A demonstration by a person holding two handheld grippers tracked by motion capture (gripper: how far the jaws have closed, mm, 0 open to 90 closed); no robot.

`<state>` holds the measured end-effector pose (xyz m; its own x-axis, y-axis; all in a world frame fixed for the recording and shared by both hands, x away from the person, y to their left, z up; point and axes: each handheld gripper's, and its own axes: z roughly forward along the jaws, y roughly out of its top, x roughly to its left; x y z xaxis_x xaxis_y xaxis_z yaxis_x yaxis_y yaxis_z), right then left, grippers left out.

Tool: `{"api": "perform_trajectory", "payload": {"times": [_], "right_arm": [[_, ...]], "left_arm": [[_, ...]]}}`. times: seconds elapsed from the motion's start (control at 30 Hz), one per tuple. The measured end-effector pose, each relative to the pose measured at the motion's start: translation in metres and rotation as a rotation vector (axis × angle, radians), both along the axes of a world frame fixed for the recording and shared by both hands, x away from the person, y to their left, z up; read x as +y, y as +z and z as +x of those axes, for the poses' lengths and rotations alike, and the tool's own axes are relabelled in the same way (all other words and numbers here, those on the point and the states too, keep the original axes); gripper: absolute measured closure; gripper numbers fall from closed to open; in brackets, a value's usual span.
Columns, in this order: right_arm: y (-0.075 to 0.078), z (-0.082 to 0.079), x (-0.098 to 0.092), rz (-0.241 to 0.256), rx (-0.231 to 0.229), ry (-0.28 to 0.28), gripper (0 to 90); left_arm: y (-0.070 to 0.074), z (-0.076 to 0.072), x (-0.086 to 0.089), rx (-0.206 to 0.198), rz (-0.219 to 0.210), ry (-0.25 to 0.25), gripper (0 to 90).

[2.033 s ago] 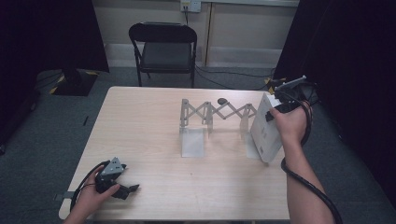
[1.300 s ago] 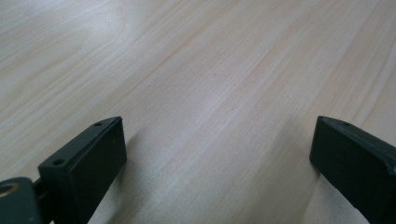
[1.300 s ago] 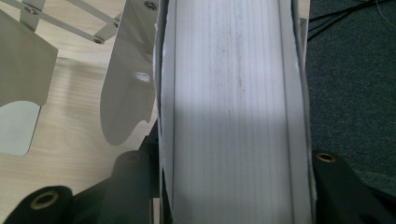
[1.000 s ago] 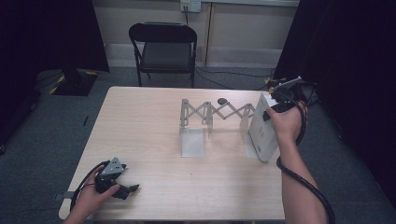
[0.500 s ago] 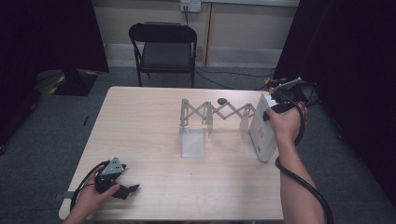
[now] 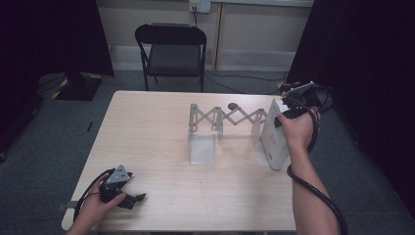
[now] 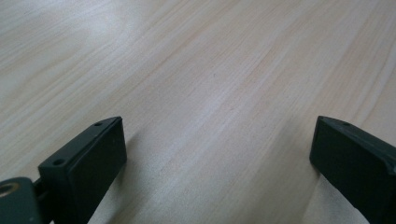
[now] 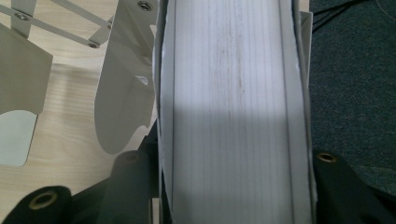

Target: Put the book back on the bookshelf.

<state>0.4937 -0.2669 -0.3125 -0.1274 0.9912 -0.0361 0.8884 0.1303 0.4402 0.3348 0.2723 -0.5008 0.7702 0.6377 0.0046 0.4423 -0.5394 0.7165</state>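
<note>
The book [image 6: 272, 137] is white, its page edges [image 8: 233, 112] pale with faint grey streaks. The rack [image 6: 221, 122] is light grey metal. The worktop [image 6: 156, 127] is pale wood-grain. The chair [image 6: 171, 49] is black, the floor [image 6: 58, 137] grey.

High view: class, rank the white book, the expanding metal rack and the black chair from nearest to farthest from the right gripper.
1. White book: standing on edge at the table's right side, with the right gripper at its top.
2. Expanding metal rack: mid-table, stretching away to the book's left.
3. Black chair: on the floor beyond the table's far edge.
</note>
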Motion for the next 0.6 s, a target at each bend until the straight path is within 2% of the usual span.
{"api": "perform_trajectory", "payload": {"times": [0.6], "right_arm": [[-0.0014, -0.0011, -0.0006, 0.005, 0.000, -0.020, 51.8]], "left_arm": [[0.0000, 0.0000, 0.0000, 0.000, 0.000, 0.000, 3.4]]}}
